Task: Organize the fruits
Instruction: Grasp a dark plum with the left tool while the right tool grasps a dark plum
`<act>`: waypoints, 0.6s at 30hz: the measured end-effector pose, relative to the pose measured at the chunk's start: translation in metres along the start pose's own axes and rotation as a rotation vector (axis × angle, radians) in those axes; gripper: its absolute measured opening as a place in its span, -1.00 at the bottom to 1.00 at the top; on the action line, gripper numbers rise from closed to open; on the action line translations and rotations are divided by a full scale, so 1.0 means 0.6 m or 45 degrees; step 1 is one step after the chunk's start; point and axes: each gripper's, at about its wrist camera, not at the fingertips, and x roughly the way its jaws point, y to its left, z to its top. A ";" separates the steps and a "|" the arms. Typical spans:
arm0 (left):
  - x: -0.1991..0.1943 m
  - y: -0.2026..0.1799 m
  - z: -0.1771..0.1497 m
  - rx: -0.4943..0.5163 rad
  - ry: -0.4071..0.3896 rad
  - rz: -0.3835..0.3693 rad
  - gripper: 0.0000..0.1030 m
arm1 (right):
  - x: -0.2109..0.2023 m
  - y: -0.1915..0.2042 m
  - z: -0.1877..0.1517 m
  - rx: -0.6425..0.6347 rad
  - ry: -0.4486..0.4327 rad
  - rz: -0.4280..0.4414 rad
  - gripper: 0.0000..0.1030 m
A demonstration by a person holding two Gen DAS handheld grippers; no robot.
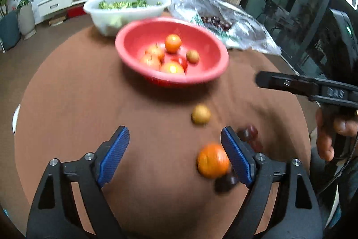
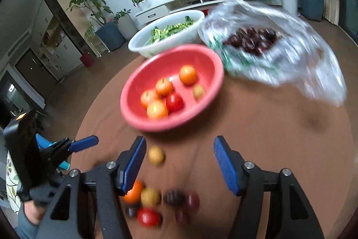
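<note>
1. Left gripper (image 1: 175, 145) is seen nearest the lens in the left wrist view — blue pads spread wide, nothing gripped, only brown cloth (image 1: 89, 104) between them.
2. An orange fruit (image 1: 212, 160) is seen on the cloth just inside the right-hand pad; contact cannot be told through the blur. A dark fruit (image 1: 224, 183) lies just below it.
3. Right gripper (image 2: 179, 149) — jaws held apart, nothing held. A small tan fruit (image 2: 156, 155) is seen on the cloth just beside the left-hand pad.
4. A loose cluster is noted on the cloth near the camera in the right wrist view: a red fruit (image 2: 148, 216), a second tan one (image 2: 150, 196) and dark ones (image 2: 174, 197), all blurred.
5. Red bowl (image 2: 134, 91) stands beyond the loose fruit, holding six pieces — orange, red and tan.
6. Behind it are seen a white bowl (image 2: 143, 41) of greens and a clear bag (image 2: 302, 48) of dark fruit, side by side.
</note>
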 end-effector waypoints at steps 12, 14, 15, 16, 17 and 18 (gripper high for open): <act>0.005 -0.096 -0.123 0.121 0.093 -0.005 0.62 | -0.040 0.000 -0.161 0.081 0.021 0.034 0.28; 0.007 -0.110 -0.126 0.165 0.093 -0.009 0.59 | -0.043 0.008 -0.168 0.070 0.021 0.042 0.28; 0.010 -0.113 -0.126 0.176 0.096 -0.009 0.54 | -0.044 0.009 -0.170 0.070 0.019 0.045 0.28; 0.013 -0.115 -0.125 0.185 0.106 -0.009 0.37 | -0.045 0.009 -0.171 0.074 0.017 0.050 0.28; 0.017 -0.116 -0.126 0.194 0.122 -0.015 0.24 | -0.046 0.009 -0.172 0.078 0.013 0.054 0.28; 0.020 -0.116 -0.126 0.201 0.131 -0.021 0.21 | -0.047 0.010 -0.172 0.080 0.009 0.056 0.27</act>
